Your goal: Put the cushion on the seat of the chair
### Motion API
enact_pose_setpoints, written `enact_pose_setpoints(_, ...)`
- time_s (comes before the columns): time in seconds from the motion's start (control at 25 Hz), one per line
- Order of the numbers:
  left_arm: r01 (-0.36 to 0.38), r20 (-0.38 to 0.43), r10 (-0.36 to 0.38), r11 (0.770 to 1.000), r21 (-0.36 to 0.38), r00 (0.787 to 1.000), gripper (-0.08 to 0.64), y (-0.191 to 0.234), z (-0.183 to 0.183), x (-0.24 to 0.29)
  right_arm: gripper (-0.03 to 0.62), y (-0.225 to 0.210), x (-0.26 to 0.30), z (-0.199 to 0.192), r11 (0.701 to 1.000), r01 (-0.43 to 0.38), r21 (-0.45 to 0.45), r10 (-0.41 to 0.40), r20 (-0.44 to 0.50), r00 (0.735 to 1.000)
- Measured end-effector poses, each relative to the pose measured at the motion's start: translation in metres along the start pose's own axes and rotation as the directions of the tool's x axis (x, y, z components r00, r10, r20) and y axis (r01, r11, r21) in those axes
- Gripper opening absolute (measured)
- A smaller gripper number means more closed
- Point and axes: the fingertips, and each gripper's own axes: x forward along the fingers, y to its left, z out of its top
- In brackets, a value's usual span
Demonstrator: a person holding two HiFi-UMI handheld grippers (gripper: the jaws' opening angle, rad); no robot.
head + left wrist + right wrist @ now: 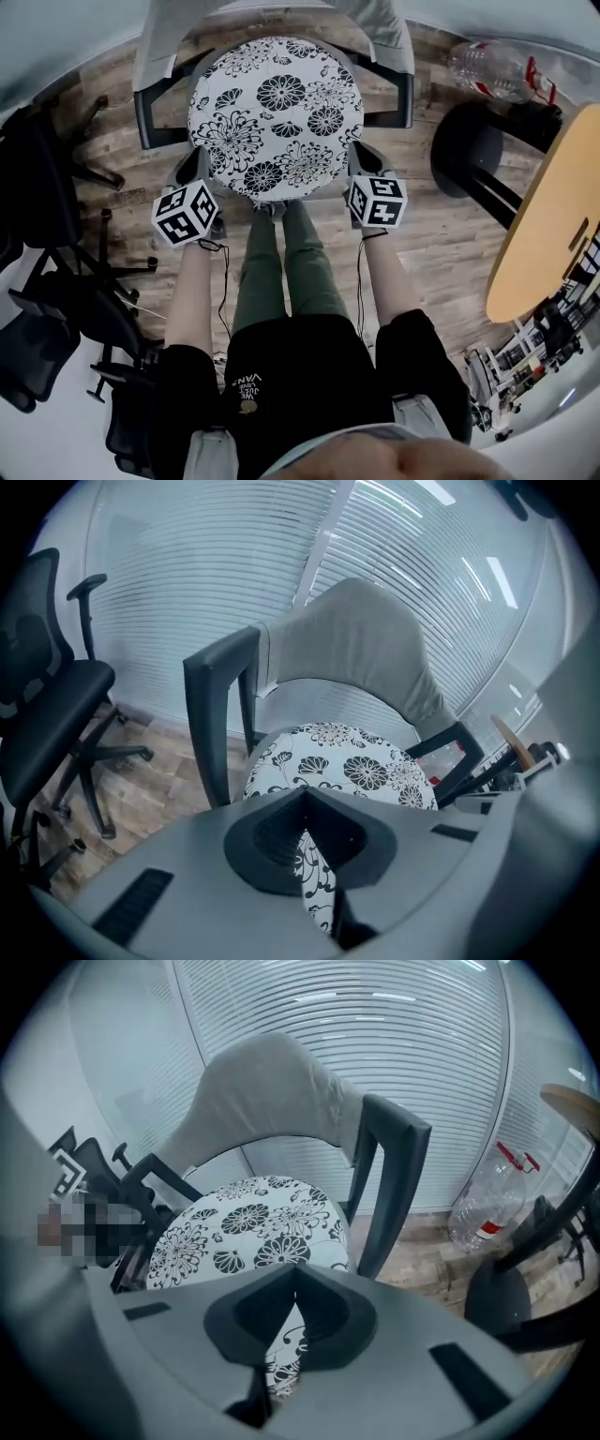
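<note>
A round white cushion [275,117] with black flower print sits over the seat of a grey chair [157,56] with dark armrests. My left gripper [208,176] is shut on the cushion's near left edge. My right gripper [360,171] is shut on its near right edge. In the left gripper view the printed fabric runs down between the closed jaws of the left gripper [307,855], with the cushion [347,761] spread ahead below the grey backrest [361,639]. In the right gripper view the cushion [248,1232] is likewise pinched in the right gripper [289,1340]. Whether it rests fully on the seat is hidden.
Black office chairs [56,244] crowd the left side on the wood floor. A round wooden table [548,216] with a black foot [473,145] stands at the right. An empty plastic bottle [492,67] lies beyond it. Window blinds [216,564] back the chair.
</note>
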Motion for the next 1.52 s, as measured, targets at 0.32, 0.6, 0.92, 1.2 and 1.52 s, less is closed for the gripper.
enact_pose_setpoints(0.32,0.039,0.009,-0.039,0.999,0.003,0.999,0.011,-0.014,0.012,-0.013,0.017,0.010,-0.015,0.014,1.000,-0.005,0.004,0.004,0.022,1.000)
enact_pose_setpoints(0.6,0.055,0.009,-0.055,0.998,-0.009,0.998,0.011,-0.027,0.018,-0.030,0.017,0.021,-0.033,0.024,1.000,-0.012,0.001,0.012,0.031,0.999)
enact_pose_setpoints(0.92,0.051,0.019,-0.051,0.999,-0.004,0.999,0.011,-0.034,0.025,-0.054,0.017,0.033,-0.054,0.040,1.000,-0.024,-0.011,0.025,0.052,0.998)
enact_pose_setpoints(1.2,0.051,0.047,-0.051,0.999,-0.006,0.998,0.011,-0.042,0.040,-0.073,0.017,0.040,-0.072,0.050,0.999,-0.036,-0.017,0.037,0.062,0.997)
enact_pose_setpoints(1.52,0.054,0.077,-0.054,0.999,0.000,0.996,0.011,-0.053,0.055,-0.092,0.017,0.049,-0.089,0.062,0.998,-0.054,-0.027,0.056,0.078,0.995)
